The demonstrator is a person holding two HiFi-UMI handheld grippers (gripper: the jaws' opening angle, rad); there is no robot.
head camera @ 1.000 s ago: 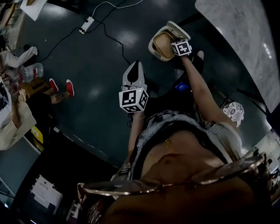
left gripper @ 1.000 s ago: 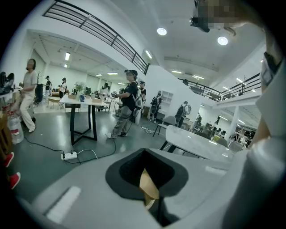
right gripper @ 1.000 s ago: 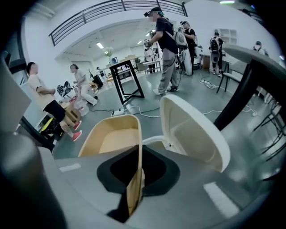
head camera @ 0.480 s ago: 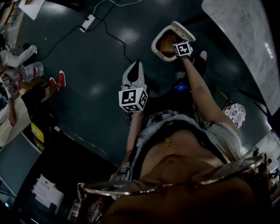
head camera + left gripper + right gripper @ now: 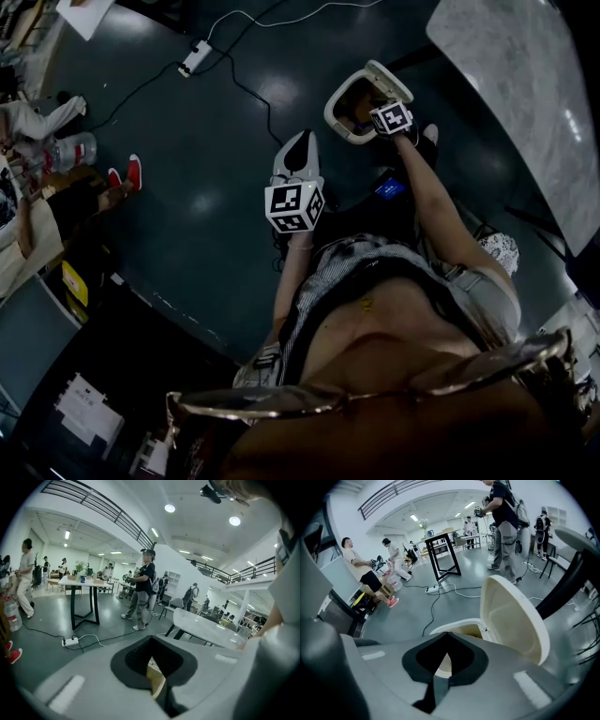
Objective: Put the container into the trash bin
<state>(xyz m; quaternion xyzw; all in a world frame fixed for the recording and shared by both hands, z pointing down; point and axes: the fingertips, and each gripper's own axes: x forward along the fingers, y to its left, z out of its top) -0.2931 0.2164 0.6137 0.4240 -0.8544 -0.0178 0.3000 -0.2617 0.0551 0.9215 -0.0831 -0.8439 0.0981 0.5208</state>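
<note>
Bin of cream plastic [image 5: 456, 622], lid raised, lies just beneath right gripper [image 5: 443, 637], jaws closed on nothing; container unseen, perhaps already inside; left gripper [image 5: 300, 150] farther.

In the lower middle of the right gripper view, my right gripper [image 5: 447, 633] covers most of the mouth of the trash bin [image 5: 511, 616]; I can't make out its inside.

Your top [image 5: 328, 277]: fine grey stripes.
Your left gripper [image 5: 300, 142]: pale grey shell, black-and-white marker cube.
Your right gripper [image 5: 446, 633]: grey, black pads.
</note>
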